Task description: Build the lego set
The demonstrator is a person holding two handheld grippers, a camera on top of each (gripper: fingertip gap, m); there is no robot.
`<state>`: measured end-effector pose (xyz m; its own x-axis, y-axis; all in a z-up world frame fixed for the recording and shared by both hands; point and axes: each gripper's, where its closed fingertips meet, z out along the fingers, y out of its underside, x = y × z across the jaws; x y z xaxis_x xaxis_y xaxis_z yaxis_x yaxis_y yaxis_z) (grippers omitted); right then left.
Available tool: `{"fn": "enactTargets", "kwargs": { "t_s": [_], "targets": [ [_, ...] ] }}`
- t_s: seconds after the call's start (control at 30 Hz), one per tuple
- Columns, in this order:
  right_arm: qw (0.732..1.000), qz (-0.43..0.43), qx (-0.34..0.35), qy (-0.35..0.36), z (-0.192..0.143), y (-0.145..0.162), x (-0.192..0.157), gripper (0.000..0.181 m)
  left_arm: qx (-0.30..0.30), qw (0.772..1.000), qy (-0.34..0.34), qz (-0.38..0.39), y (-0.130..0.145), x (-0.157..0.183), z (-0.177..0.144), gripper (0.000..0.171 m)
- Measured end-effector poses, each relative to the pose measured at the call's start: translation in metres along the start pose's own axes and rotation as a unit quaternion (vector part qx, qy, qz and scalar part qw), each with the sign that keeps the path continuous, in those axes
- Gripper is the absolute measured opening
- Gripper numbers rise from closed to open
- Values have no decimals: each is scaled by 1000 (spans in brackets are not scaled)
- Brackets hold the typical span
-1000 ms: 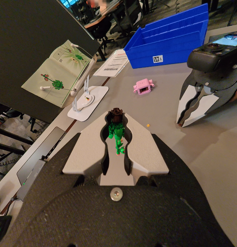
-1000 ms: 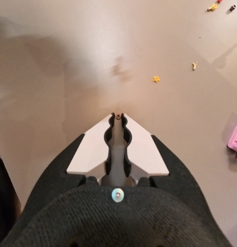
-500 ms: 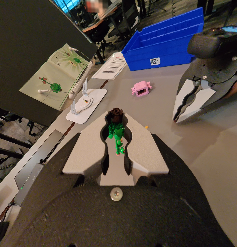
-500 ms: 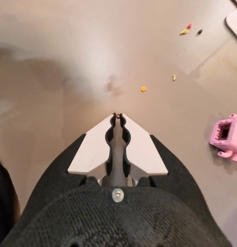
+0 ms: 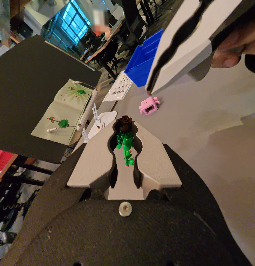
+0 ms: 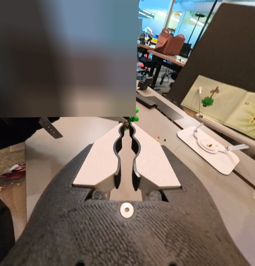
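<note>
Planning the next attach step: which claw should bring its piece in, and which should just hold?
Probably the right claw: it pinches a tiny brown piece and hangs free above the table. The left claw is shut on the green plant, so it should hold steady.

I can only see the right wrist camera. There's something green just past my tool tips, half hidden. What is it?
Observer: It's a green lego plant with a dark brown round piece on top, clamped in the left tool.
Operator: Is anything pink on the table?
Observer: Yes, a pink block lies on the grey table, beyond the left tool.
Operator: Is there a box for pieces?
Observer: A blue bin stands farther back on the table, partly behind your right tool, which pinches a tiny brown piece.
</note>
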<state>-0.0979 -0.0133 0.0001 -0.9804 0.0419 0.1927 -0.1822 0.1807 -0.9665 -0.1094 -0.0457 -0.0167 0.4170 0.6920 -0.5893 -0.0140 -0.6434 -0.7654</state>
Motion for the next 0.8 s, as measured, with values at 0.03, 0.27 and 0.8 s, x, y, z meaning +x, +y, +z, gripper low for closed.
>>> {"fn": "enactTargets", "kwargs": {
  "t_s": [0.03,0.27,0.8],
  "targets": [
    [1000,-6,9,-2,1,-6,-3,4,-2,1000,-3,12,-3,3,1,14],
    [1000,-15,23,-1,1,-16,-9,3,8,998,-8,61,-26,19,3,14],
    [998,-56,-6,23,-9,-14,-7,4,34,998,-9,59,-41,27,2,14]
  ]
}}
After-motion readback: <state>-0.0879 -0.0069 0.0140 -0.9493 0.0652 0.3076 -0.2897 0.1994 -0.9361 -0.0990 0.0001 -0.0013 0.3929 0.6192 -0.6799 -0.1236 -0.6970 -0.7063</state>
